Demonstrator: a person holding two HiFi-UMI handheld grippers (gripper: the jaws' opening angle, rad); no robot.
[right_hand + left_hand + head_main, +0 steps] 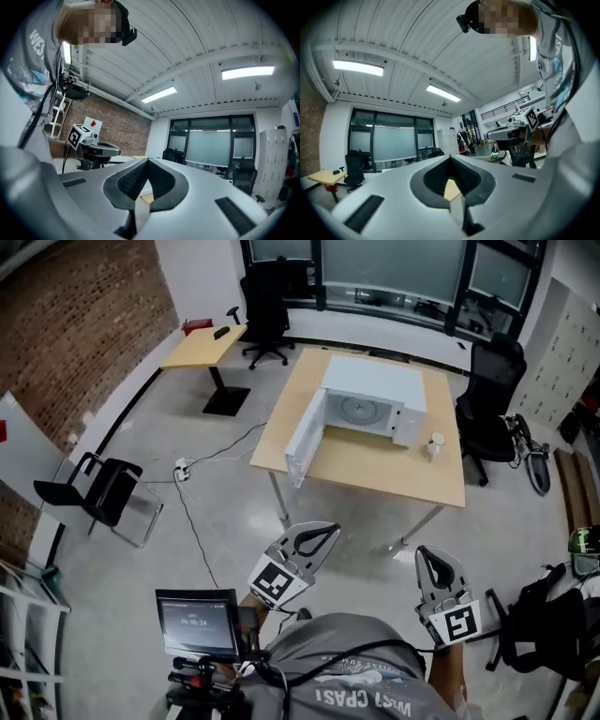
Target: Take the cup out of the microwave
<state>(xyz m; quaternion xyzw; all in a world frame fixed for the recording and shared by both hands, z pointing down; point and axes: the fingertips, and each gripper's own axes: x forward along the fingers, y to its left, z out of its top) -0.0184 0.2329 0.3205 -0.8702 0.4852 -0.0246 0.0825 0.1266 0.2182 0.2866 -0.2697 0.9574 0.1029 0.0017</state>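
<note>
I am seeing the cup (pixel 436 443) standing upright on the table (pixel 375 472), near its right edge and just beside the microwave (pixel 375 399) (outside it, not within). The microwave's door (pixel 306 437) is hanging open toward the table's left edge. I am holding the left gripper (pixel 323 533) and the right gripper (pixel 429 559) well apart from the table, both with jaws pressed together and gripping nothing.
</note>
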